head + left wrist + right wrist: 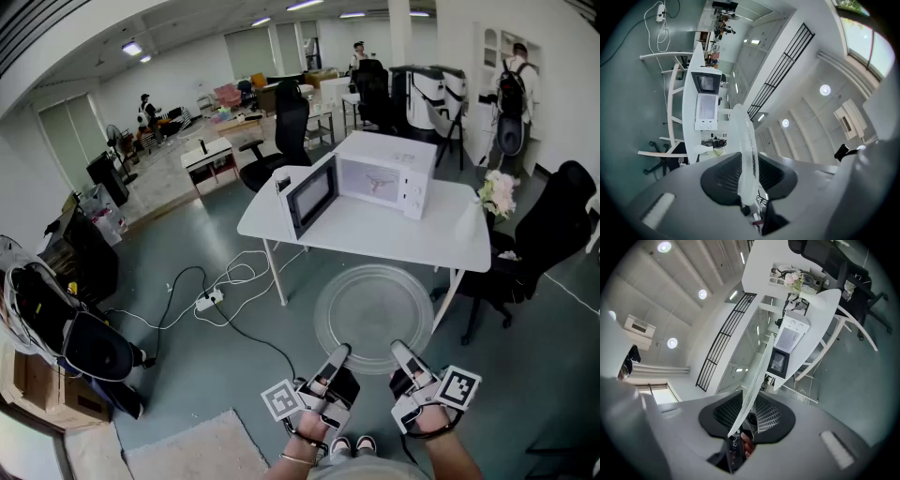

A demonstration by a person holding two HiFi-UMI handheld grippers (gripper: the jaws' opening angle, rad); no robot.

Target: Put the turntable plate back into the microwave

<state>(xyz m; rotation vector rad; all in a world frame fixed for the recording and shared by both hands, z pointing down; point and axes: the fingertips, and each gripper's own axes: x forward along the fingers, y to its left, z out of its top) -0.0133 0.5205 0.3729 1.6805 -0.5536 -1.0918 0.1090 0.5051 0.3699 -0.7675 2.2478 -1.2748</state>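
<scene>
Left tongs (339, 353), right tongs (399, 349) clamp turntable plate (373, 305) rim; plate near-level, face up.

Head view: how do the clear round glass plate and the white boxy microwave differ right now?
The clear round glass plate is flat and see-through; the white boxy microwave is opaque. The plate is held over the floor, clamped at its near rim by the left gripper and right gripper; the microwave stands on the white table, door open.
</scene>
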